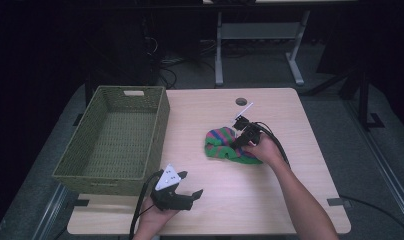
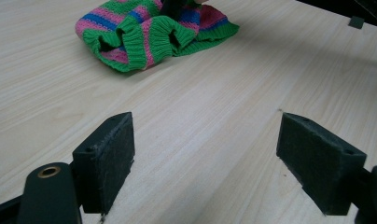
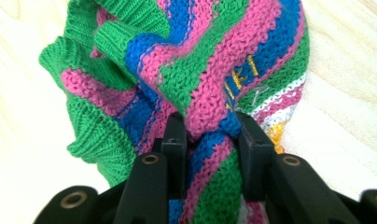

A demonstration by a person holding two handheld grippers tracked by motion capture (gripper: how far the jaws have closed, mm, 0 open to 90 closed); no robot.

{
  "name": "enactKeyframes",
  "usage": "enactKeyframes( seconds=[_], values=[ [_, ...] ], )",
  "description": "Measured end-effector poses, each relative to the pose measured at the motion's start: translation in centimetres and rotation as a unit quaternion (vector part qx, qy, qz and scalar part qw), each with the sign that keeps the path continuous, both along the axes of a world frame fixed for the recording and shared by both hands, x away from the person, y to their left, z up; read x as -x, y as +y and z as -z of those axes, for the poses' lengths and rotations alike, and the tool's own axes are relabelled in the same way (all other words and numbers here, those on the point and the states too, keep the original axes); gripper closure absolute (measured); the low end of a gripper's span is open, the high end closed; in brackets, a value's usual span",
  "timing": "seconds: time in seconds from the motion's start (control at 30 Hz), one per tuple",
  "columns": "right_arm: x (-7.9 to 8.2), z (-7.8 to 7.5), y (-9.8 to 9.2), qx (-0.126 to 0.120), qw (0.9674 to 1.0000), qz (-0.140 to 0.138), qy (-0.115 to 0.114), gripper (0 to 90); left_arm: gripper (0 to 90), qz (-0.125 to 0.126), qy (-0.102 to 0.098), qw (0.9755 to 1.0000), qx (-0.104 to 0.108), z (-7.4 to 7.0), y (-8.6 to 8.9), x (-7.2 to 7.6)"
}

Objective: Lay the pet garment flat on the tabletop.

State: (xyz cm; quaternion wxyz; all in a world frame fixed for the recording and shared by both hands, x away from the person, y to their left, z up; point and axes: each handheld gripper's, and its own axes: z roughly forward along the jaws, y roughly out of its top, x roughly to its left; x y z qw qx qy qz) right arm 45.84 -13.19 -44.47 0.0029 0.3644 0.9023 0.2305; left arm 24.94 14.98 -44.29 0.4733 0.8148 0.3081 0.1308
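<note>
A knitted garment [image 1: 222, 144] striped green, pink and blue lies crumpled at the middle of the wooden table [image 1: 290, 190]. My right gripper [image 1: 240, 141] is shut on a fold of the garment [image 3: 214, 84], the knit bunched between its two jaws. My left gripper [image 1: 191, 184] rests low near the table's front edge, to the left of the garment, and is open with nothing between its pads [image 2: 109, 154]. From the left gripper view the garment [image 2: 149, 35] lies farther off across bare wood.
A green woven basket [image 1: 157, 125] stands on the table's left side and holds nothing. A round cable hole [image 1: 241, 101] sits near the far edge. Desk legs and cables stand on the dark floor behind.
</note>
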Motion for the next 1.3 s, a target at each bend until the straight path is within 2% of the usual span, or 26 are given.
enactKeyframes(
  seconds=[0.43, 0.63, 0.9, 1.07, 1.13, 1.2, 1.3],
  values=[
    [0.0, -0.9, -1.6, -0.038, 0.999, 0.021, 0.003, 71.8, 19.0, -0.001, 0.0, 1.0, 0.004, 0.0, 0.0, 0.0],
    [0.3, -2.5, -3.3, -0.072, 0.9969, 0.031, -0.003, 71.8, 19.0, -0.004, -0.002, 1.0, 0.006, -0.1, 0.1, 0.0],
    [1.0, -4.0, -4.8, -0.099, 0.9943, 0.037, -0.008, 71.7, 19.0, -0.011, -0.004, 0.9999, 0.012, -0.2, 0.4, 0.0],
    [2.1, -5.5, -5.3, -0.109, 0.9936, 0.019, -0.022, 71.7, 19.0, -0.011, -0.004, 0.9999, 0.011, -0.2, 0.5, -0.1],
    [2.8, -6.5, -5.8, -0.125, 0.9915, 0.017, -0.032, 71.7, 19.0, -0.012, -0.005, 0.9998, 0.013, -0.2, 0.5, 0.0],
    [3.2, -6.9, -5.9, -0.13, 0.9909, 0.014, -0.032, 71.7, 19.0, -0.013, -0.006, 0.9998, 0.013, -0.3, 0.5, 0.0],
    [4.7, -8.3, -6.2, -0.141, 0.989, -0.004, -0.044, 71.7, 19.0, -0.017, -0.01, 0.9997, 0.016, -0.3, 0.6, 0.1]
  ],
)
